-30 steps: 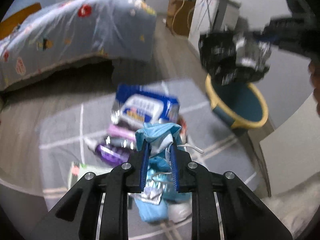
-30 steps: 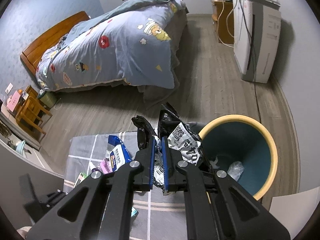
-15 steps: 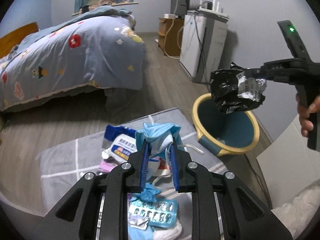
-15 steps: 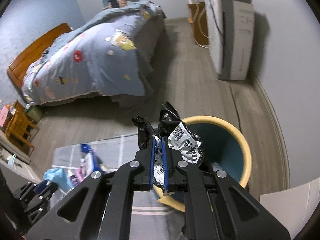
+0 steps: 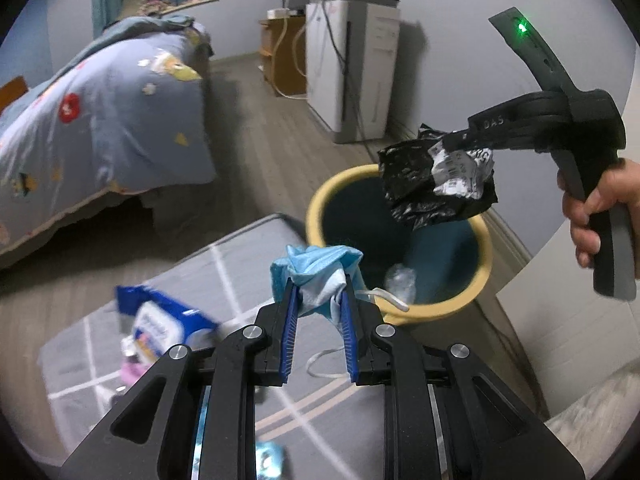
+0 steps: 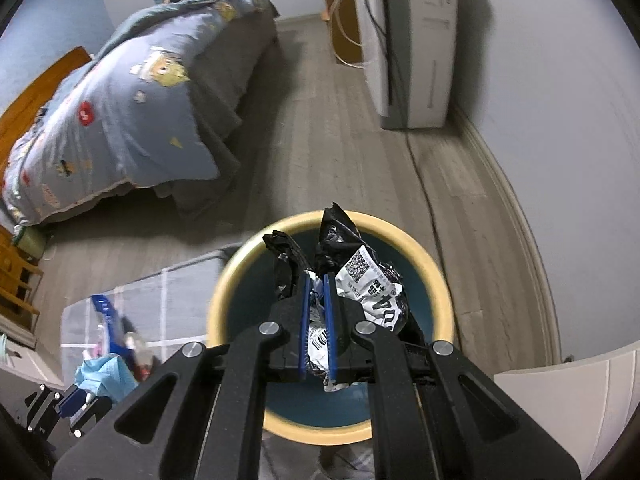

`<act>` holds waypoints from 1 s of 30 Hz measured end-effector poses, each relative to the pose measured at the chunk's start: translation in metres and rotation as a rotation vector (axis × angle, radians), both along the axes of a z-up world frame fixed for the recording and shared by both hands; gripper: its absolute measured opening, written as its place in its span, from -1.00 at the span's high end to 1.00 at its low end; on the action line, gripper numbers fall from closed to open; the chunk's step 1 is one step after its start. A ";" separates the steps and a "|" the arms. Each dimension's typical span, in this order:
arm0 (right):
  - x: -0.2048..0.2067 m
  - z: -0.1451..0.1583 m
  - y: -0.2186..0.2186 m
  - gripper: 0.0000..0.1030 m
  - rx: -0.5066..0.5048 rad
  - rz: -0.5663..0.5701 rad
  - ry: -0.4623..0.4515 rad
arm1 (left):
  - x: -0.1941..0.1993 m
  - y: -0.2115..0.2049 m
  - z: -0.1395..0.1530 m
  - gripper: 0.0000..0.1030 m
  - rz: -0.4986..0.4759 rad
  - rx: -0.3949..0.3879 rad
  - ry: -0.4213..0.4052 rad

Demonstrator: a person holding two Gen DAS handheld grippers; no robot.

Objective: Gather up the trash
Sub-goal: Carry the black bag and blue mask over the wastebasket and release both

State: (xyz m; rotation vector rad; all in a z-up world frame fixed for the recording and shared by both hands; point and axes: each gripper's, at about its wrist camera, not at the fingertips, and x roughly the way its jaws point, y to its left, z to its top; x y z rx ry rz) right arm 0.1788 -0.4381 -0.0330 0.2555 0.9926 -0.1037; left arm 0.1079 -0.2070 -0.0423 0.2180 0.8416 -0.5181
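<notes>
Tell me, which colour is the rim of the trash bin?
Pale yellow rim on the trash bin, teal inside; clearest in the right wrist view.

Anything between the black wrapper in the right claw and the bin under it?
Nothing: in the right wrist view the black wrapper hangs over the bin, with only open air above its mouth.

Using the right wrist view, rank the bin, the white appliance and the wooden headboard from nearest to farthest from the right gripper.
1. Bin, directly below the right gripper.
2. White appliance, along the wall, upper right.
3. Wooden headboard, far left, behind the bed.
</notes>
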 end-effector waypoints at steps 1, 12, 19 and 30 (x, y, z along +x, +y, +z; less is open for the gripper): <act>0.001 -0.003 -0.004 0.87 0.003 -0.009 0.011 | 0.003 -0.007 -0.002 0.59 -0.010 0.003 0.004; 0.006 -0.032 -0.026 0.87 0.018 -0.066 0.090 | 0.040 -0.064 -0.026 0.58 -0.057 0.058 0.025; 0.006 -0.036 -0.031 0.86 0.068 -0.083 0.088 | 0.053 -0.088 -0.023 0.28 -0.061 0.045 -0.002; 0.004 -0.032 -0.043 -0.09 0.112 -0.122 0.061 | 0.047 -0.084 -0.032 -0.73 -0.009 0.063 -0.032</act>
